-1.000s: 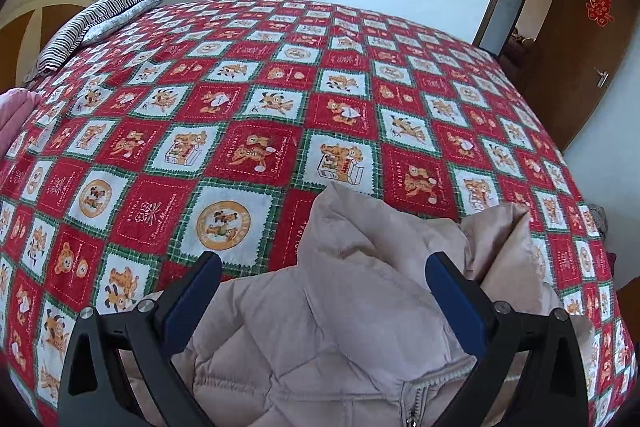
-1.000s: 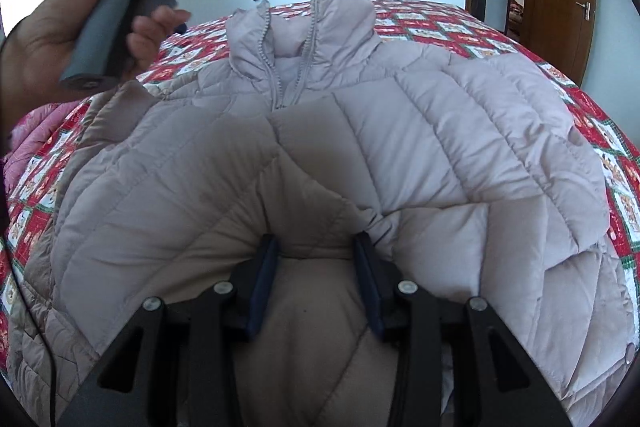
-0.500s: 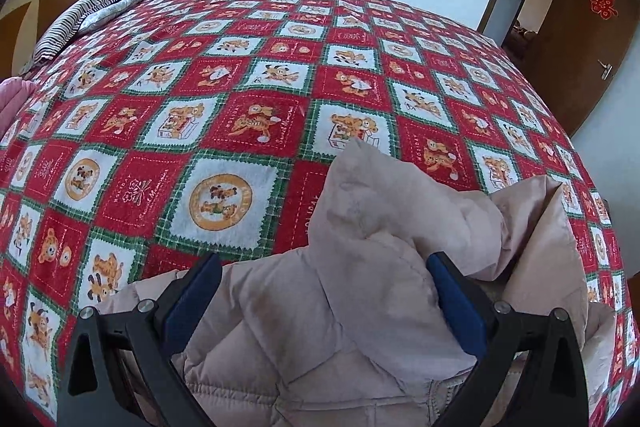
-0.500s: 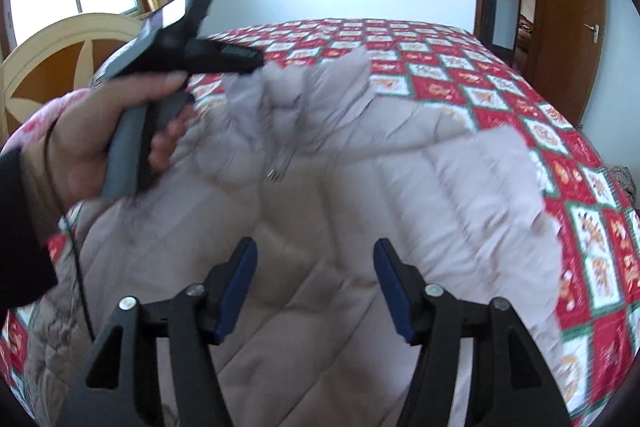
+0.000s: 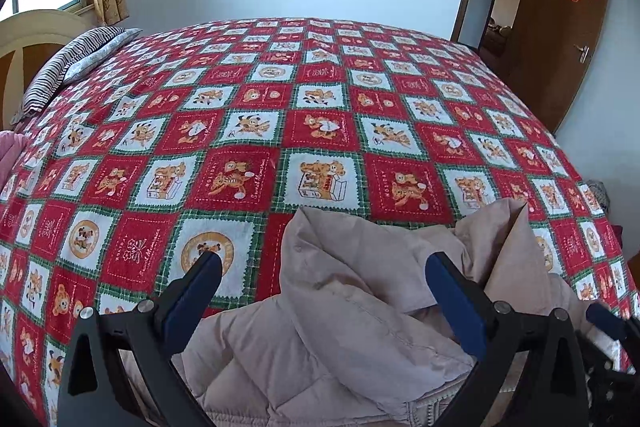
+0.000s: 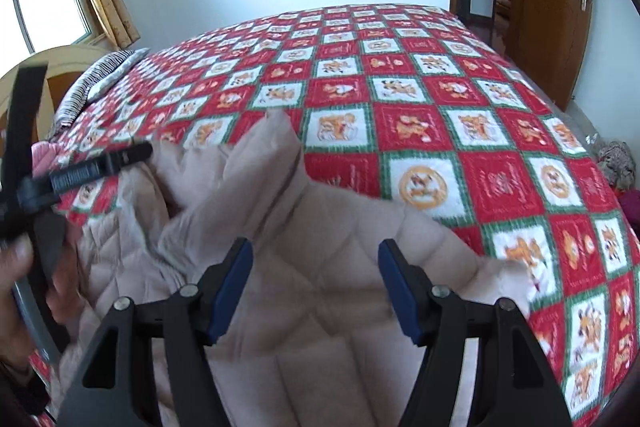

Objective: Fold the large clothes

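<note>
Two blue-padded jaws of the left gripper (image 5: 322, 293) stand wide apart, gripping nothing, over the beige puffer jacket (image 5: 340, 327) bunched at the near edge of the red patchwork bedspread (image 5: 280, 115). From the right wrist, the right gripper (image 6: 316, 287) is opening, empty, above the jacket.

Each claw has a black plastic frame with two angled arms, silver round screws at the joints, and flat blue pads inside the fingers: left claw (image 5: 322, 291), right claw (image 6: 315, 281). At nine o'clock, the hand (image 6: 18, 291) wears a dark sleeve.
</note>
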`<state>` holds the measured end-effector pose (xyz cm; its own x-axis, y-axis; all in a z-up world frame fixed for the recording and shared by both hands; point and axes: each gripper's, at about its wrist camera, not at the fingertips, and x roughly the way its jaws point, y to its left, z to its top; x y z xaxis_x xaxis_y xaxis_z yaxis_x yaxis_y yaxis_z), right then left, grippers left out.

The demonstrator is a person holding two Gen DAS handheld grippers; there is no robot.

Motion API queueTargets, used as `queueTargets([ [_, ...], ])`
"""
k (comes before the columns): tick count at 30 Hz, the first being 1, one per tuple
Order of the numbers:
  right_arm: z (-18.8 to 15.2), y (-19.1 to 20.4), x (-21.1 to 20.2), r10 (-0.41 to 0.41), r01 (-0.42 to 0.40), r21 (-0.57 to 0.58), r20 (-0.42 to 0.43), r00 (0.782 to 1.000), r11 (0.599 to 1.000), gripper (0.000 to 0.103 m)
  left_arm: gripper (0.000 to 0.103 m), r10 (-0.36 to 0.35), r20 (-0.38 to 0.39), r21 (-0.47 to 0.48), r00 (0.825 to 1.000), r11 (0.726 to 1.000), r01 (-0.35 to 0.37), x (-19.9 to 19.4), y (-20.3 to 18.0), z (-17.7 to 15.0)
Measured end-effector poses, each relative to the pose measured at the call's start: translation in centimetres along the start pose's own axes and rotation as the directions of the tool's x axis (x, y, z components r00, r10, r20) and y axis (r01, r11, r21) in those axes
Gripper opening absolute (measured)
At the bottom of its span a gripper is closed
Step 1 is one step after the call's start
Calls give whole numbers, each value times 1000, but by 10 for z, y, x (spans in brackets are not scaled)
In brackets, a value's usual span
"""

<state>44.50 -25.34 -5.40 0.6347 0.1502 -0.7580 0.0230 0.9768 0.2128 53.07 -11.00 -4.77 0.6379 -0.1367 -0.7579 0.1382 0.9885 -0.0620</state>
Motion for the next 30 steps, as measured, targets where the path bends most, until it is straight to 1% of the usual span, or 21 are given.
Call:
queueTargets([
  [2,14,0,8,15,-15,16,-10,1000,1000,69,102,7,-17,7,1000,1000,-7,7,-1,-3],
  [7,47,5,30,100,-97,64,-42,994,993,72,102,-1,-32,38,999,999,2,13,2,-13],
  [9,56,7,44,111,-104,84,-77,991,991,74,102,-7,-41,37,999,999,9,14,6,-15],
  [12,61,18,62,88,-82,50,-136,987,995,74,102,-10,-64,25,998,1000,12,17,12,-17],
  [13,59,22,66,60,-59,11,-154,986,998,70,102,-10,-72,21,997,1000,11,17,14,-17],
  [14,56,25,67,28,-32,-23,-161,987,999,62,101,-11,-73,18,997,1000,12,17,16,-17],
  [15,54,25,67,21,-29,-47,-169,985,998,37,92,-18,-73,18,997,1000,20,15,17,-17],
  [16,51,23,65,20,-31,-63,-172,985,998,19,68,-39,-83,25,996,999,42,14,17,-16],
  [17,47,21,58,8,-20,-75,-156,988,997,18,56,-67,-107,32,992,997,70,15,17,-16],
  [18,45,19,54,-2,-11,-90,-142,990,996,14,36,-95,-128,34,987,994,100,14,17,-17],
  [19,41,18,47,-9,-5,-112,-129,992,994,11,23,-111,-135,43,985,992,118,10,16,-18],
  [21,33,15,35,-12,-5,-150,-109,994,989,9,18,-90,-125,77,988,992,100,-3,14,-22],
  [22,28,13,28,-21,4,-176,-96,995,984,8,14,-89,-118,87,989,991,100,-10,13,-25],
  [24,17,10,20,-45,26,-219,-81,996,975,7,11,-95,-112,109,989,988,107,-24,13,-34],
  [27,-2,3,16,-88,65,-273,-71,994,960,6,9,-89,-113,153,990,983,106,-38,13,-56],
  [30,-21,-6,16,-99,73,-280,-79,992,957,5,8,-63,-115,193,991,978,84,-42,14,-77],
])
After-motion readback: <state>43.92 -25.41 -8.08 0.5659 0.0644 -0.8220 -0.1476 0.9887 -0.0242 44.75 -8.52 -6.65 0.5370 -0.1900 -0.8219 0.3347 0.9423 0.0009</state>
